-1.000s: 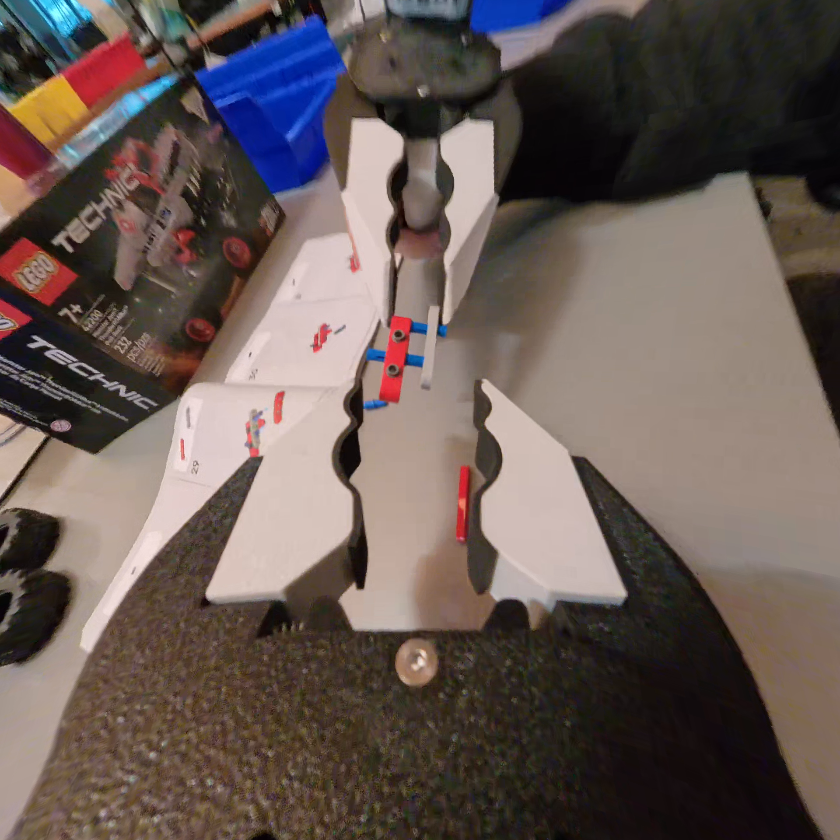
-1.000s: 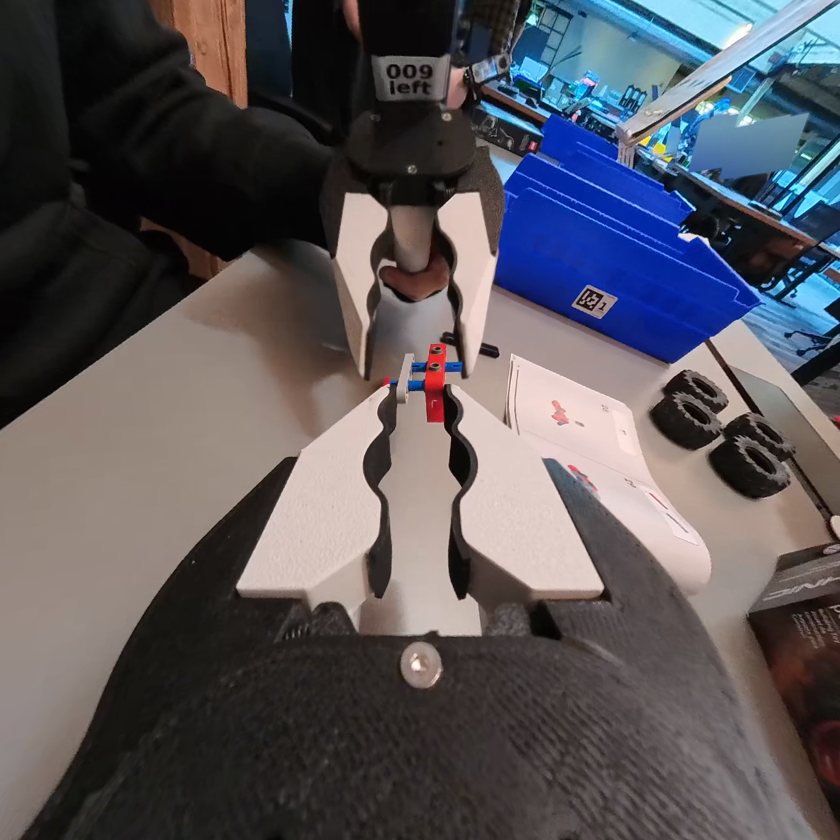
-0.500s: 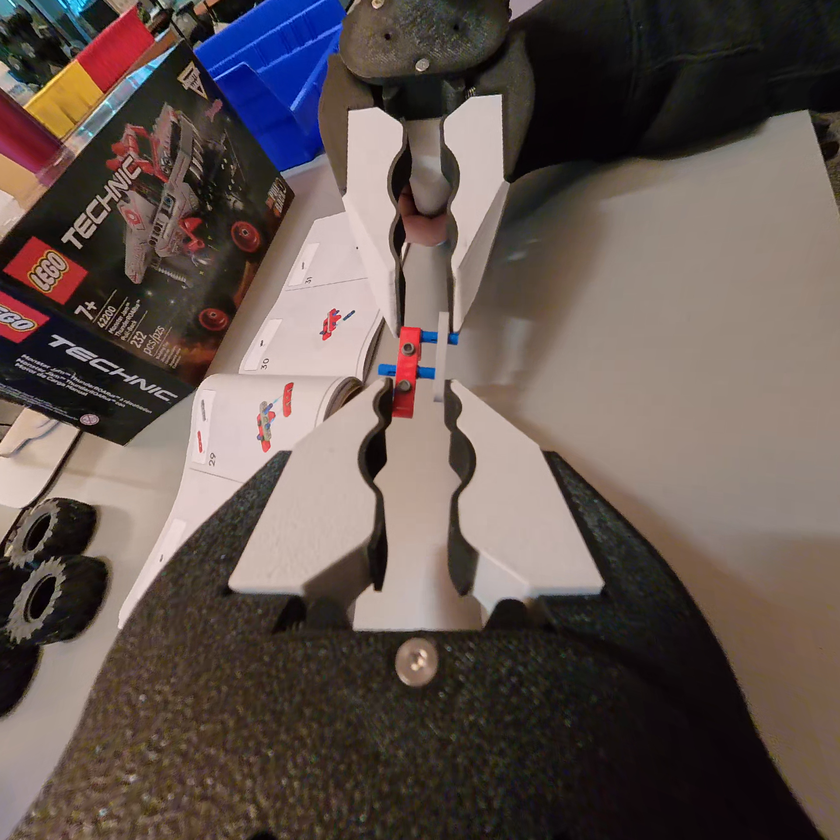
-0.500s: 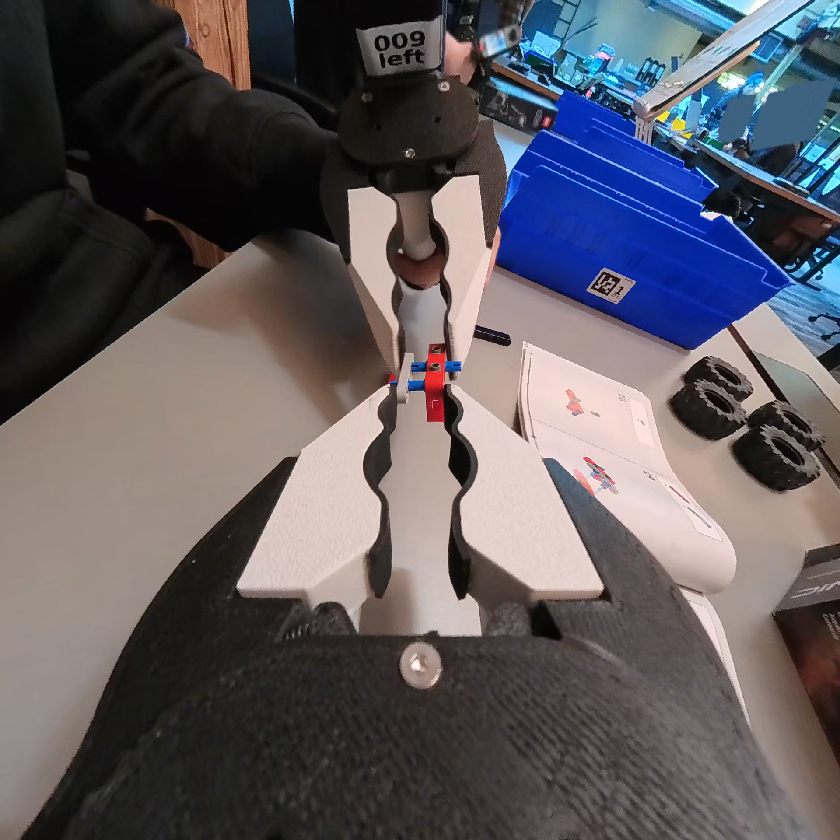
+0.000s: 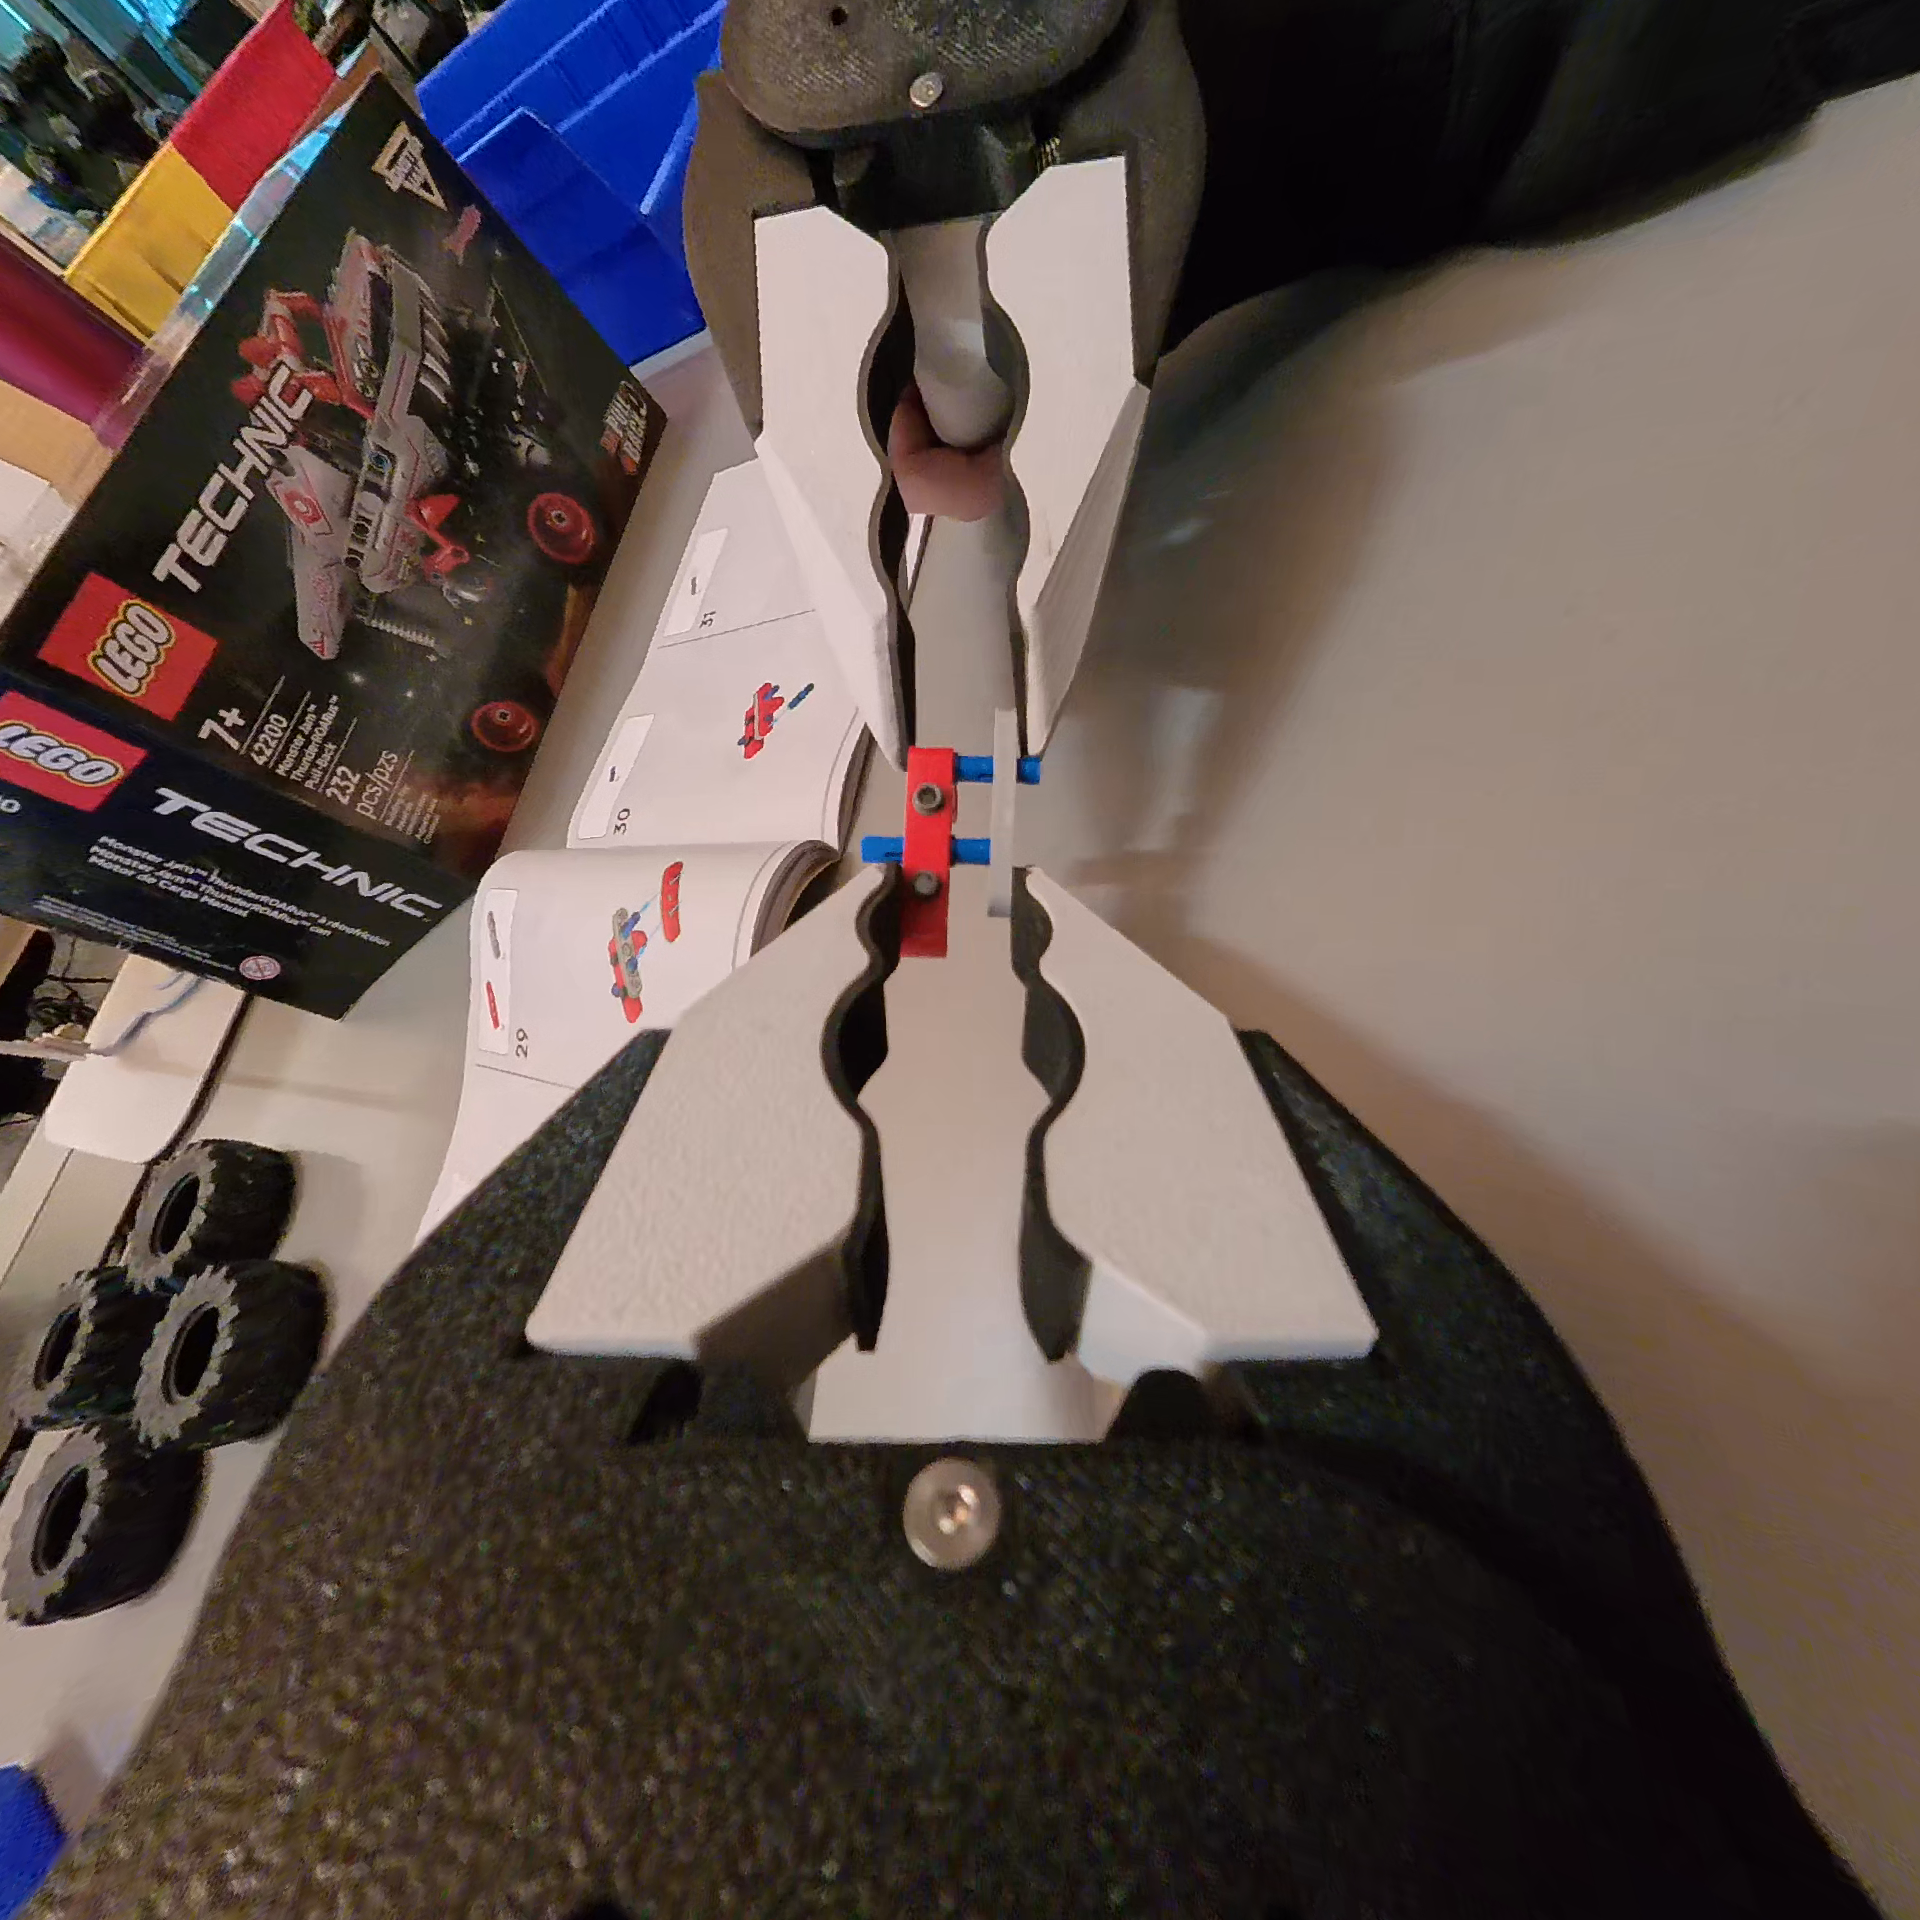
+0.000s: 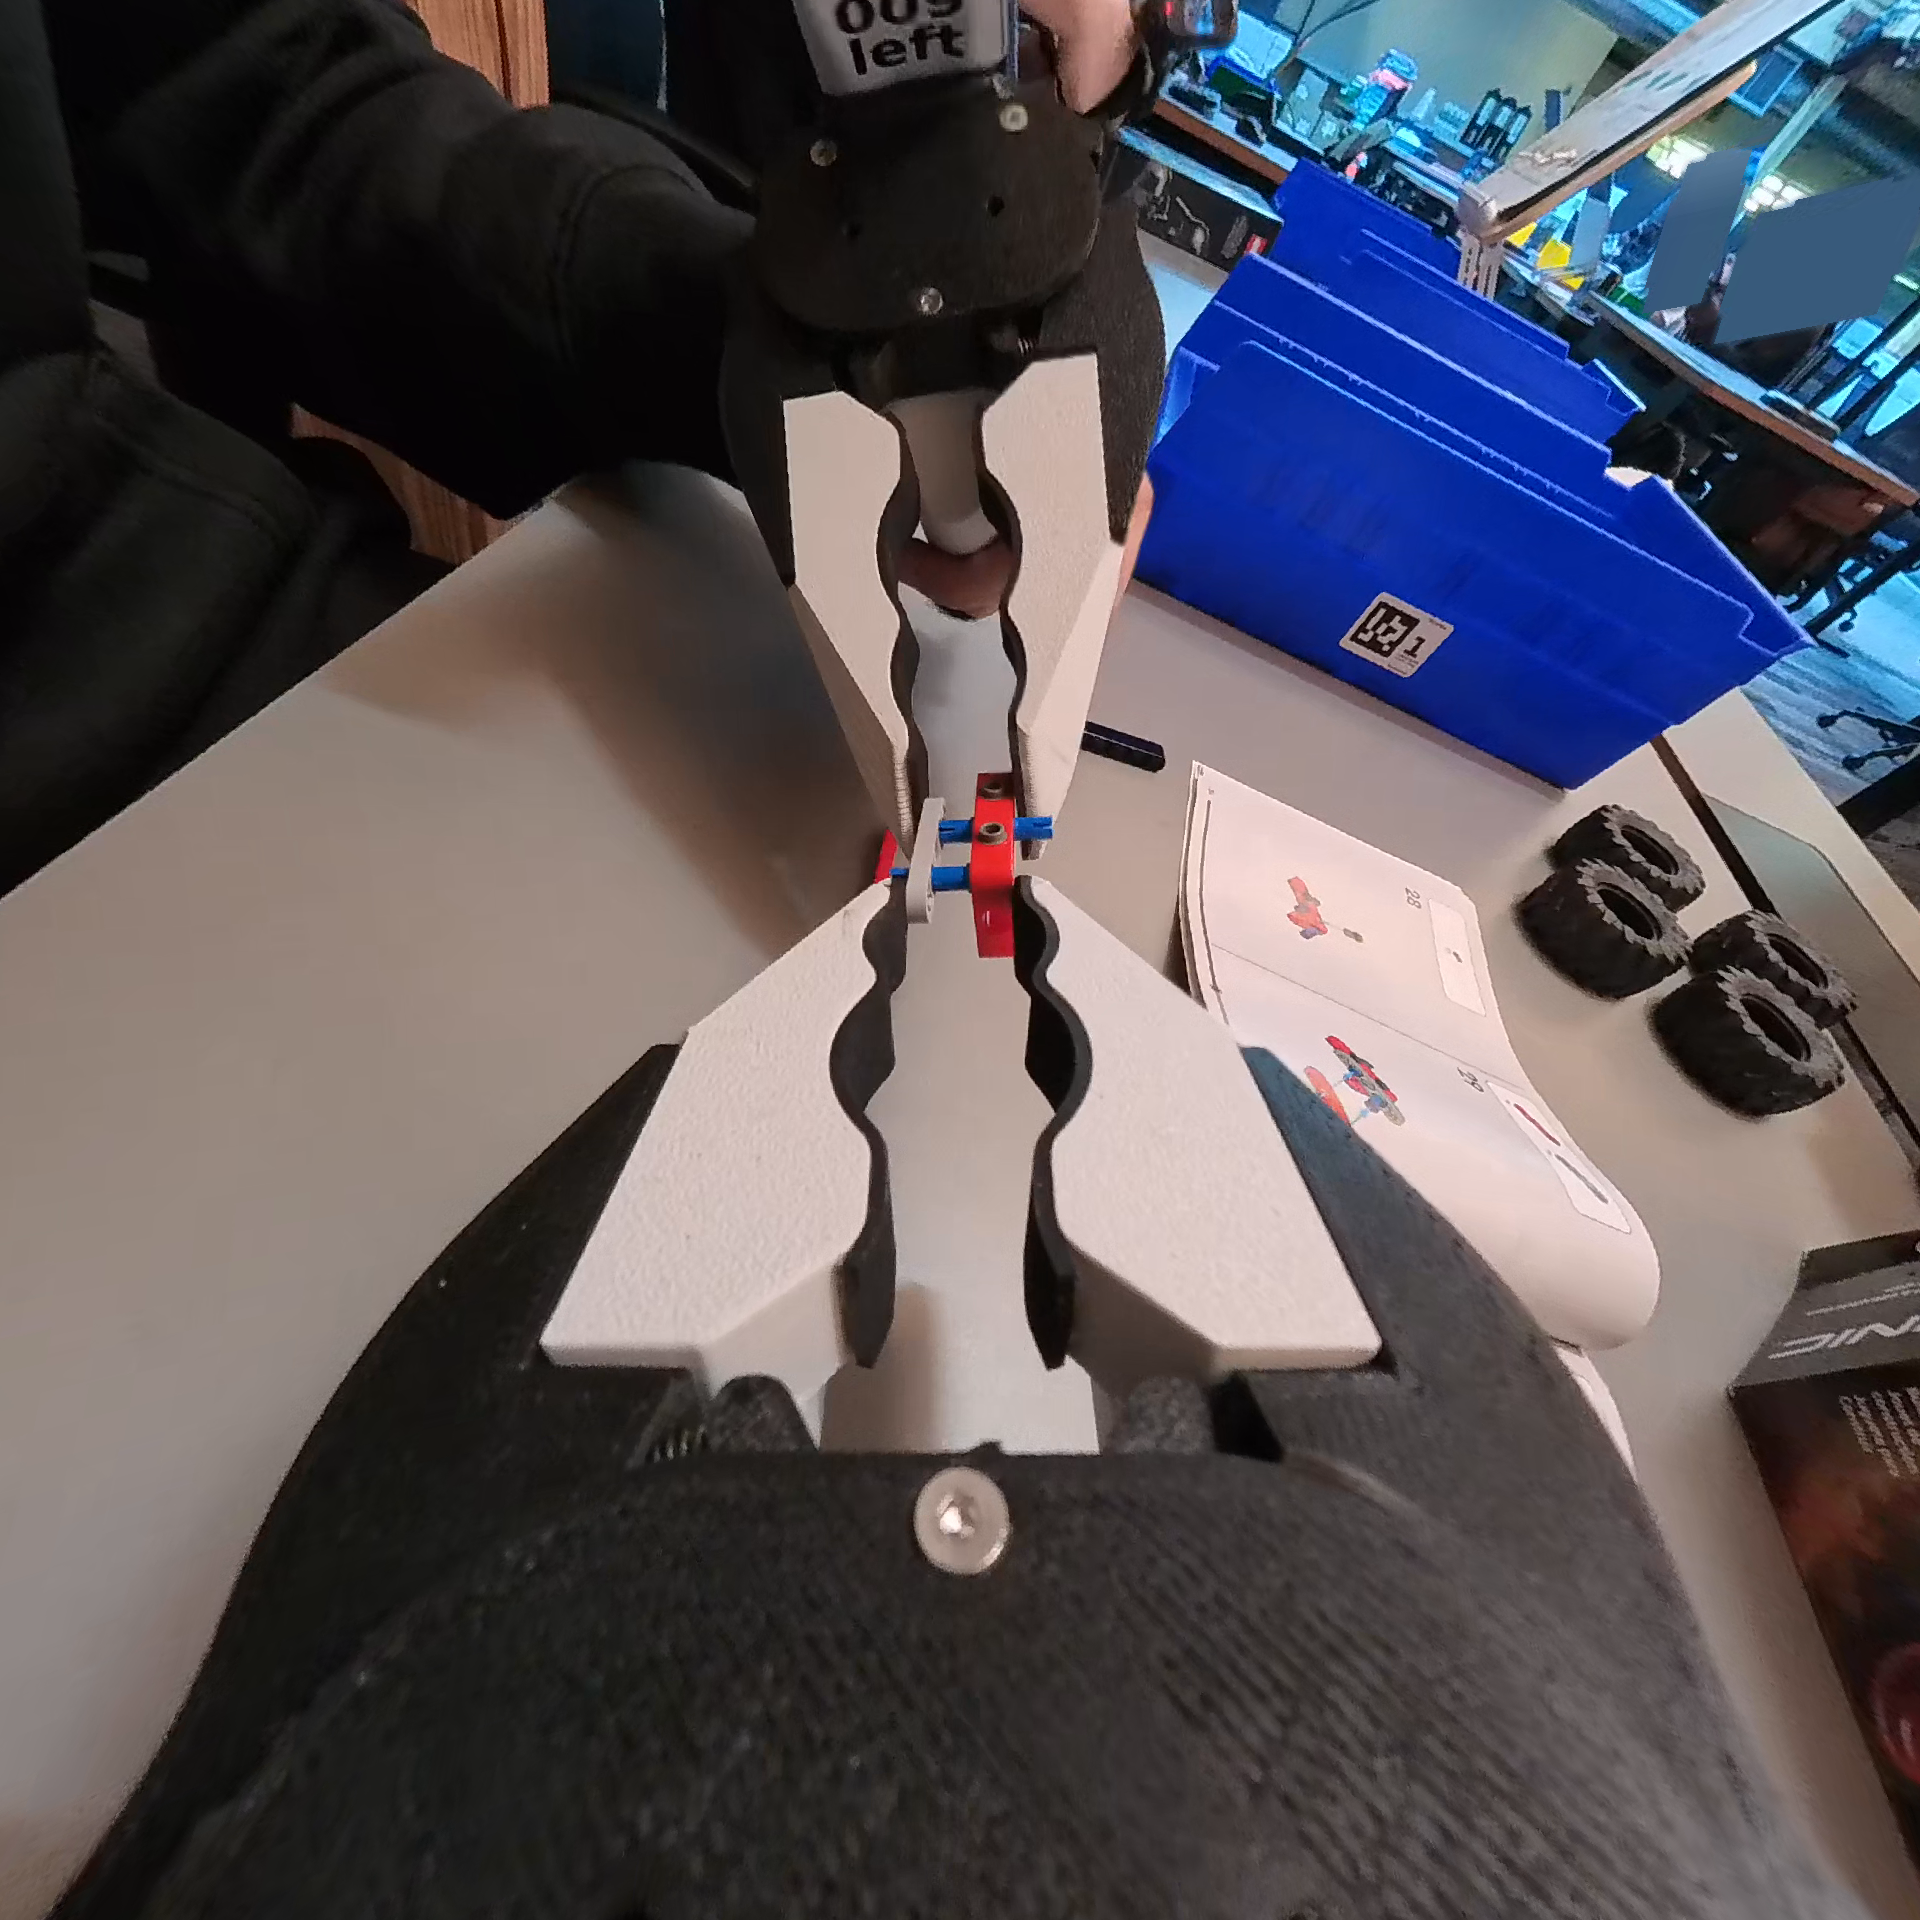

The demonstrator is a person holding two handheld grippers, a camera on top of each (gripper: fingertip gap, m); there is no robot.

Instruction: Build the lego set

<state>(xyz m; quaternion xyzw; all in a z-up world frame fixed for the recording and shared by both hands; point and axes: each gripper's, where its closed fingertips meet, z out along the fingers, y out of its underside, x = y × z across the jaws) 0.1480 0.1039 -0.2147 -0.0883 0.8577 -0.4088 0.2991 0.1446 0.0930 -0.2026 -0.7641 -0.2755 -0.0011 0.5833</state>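
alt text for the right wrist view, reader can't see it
Two grippers meet tip to tip over a grey table, both closed on a small lego assembly of red and grey beams joined by blue pins. To the right lie an open instruction booklet, black tyres and a blue bin.

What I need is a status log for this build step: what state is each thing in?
lego assembly: partly built, gripped from both ends.
left gripper: shut on the lego assembly.
right gripper: shut on the lego assembly.
instruction booklet: open, near page curled over.
tyres: loose on the table, not mounted.
lego box: propped at a tilt; open or closed, cannot tell.
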